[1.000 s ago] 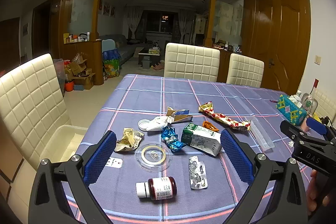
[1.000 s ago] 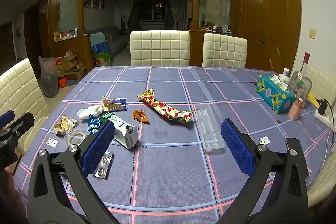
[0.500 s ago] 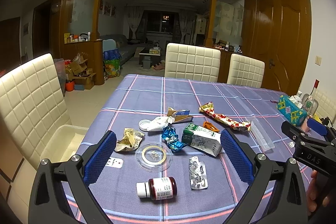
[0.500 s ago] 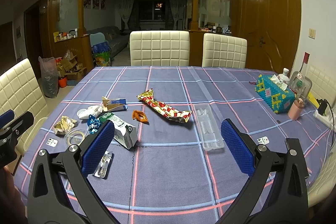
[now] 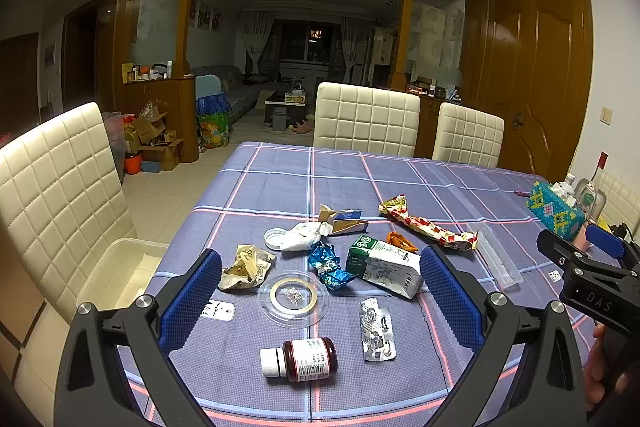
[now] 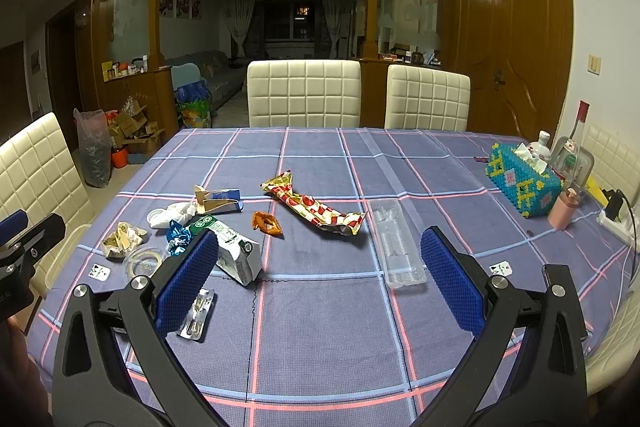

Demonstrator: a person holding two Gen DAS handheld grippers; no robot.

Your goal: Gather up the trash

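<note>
Both tongs spread wide, nothing between the pads, nothing touched. Left gripper (image 5: 320, 301) hangs above the near table edge; its blue pads (image 5: 191, 297) frame the litter cluster. Right gripper (image 6: 320, 277) same state, hanging over bare checked tablecloth (image 6: 320, 327) further right, pads clear of everything.

Trash all on the table, none collected:
- brown pill bottle (image 5: 300, 359), white cap, on its side, nearest the left gripper
- foil blister pack (image 5: 377, 330) just right of the bottle
- clear round lid (image 5: 293, 298) behind the bottle
- crumpled beige paper (image 5: 245, 267) left of the lid
- blue foil wrapper (image 5: 330, 265) beside green-white carton (image 5: 384, 267), carton on its side
- white tissue (image 5: 300, 235) with a white cap next to it
- torn small box (image 5: 342, 221) behind the tissue
- orange wrapper (image 6: 266, 223)
- long red-yellow snack wrapper (image 6: 316, 211), mid-table
- clear plastic tray (image 6: 396, 243), right of the wrapper

Beaded tissue box (image 6: 520, 183) at the far right edge, well apart from the litter.
</note>
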